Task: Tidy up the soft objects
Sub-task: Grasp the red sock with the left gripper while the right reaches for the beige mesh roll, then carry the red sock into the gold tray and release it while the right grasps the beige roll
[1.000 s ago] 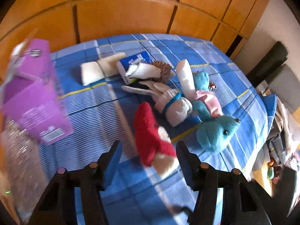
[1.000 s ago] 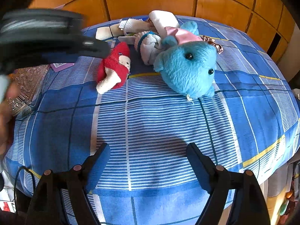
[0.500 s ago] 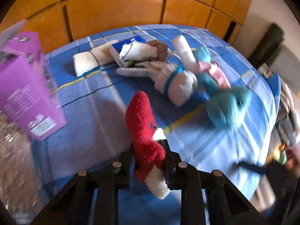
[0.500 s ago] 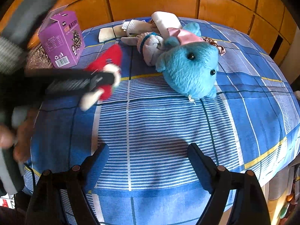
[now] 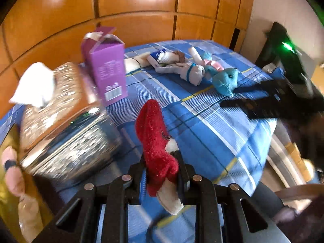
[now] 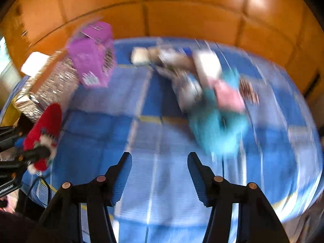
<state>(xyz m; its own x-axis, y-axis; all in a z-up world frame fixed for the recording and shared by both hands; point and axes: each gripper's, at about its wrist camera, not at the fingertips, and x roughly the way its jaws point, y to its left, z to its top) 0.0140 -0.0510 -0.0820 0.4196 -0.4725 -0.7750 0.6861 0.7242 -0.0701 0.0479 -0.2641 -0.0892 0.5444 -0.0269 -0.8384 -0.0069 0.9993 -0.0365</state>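
Note:
My left gripper (image 5: 161, 162) is shut on a red and white plush toy (image 5: 156, 141) and holds it above the blue checked bedcover (image 5: 212, 133). The toy also shows at the left of the blurred right wrist view (image 6: 43, 133). My right gripper (image 6: 160, 162) is open and empty above the bedcover (image 6: 141, 141). A blue plush toy (image 5: 225, 81) lies further back with a white plush rabbit (image 5: 191, 74) beside it. In the right wrist view the blue plush (image 6: 218, 125) is blurred, ahead and to the right of the right gripper.
A shiny sequinned tissue box (image 5: 62, 121) with a white tissue stands left of the held toy. A purple carton (image 5: 105, 68) stands behind it. A small pile of cloths and a packet (image 5: 162, 57) lies at the back. The other black gripper (image 5: 283, 101) reaches in from the right. Orange wooden panels stand behind the bed.
My left gripper has lifted the red toy and swung left toward the tissue box. My right gripper has moved quickly forward, blurring its view; it stays open.

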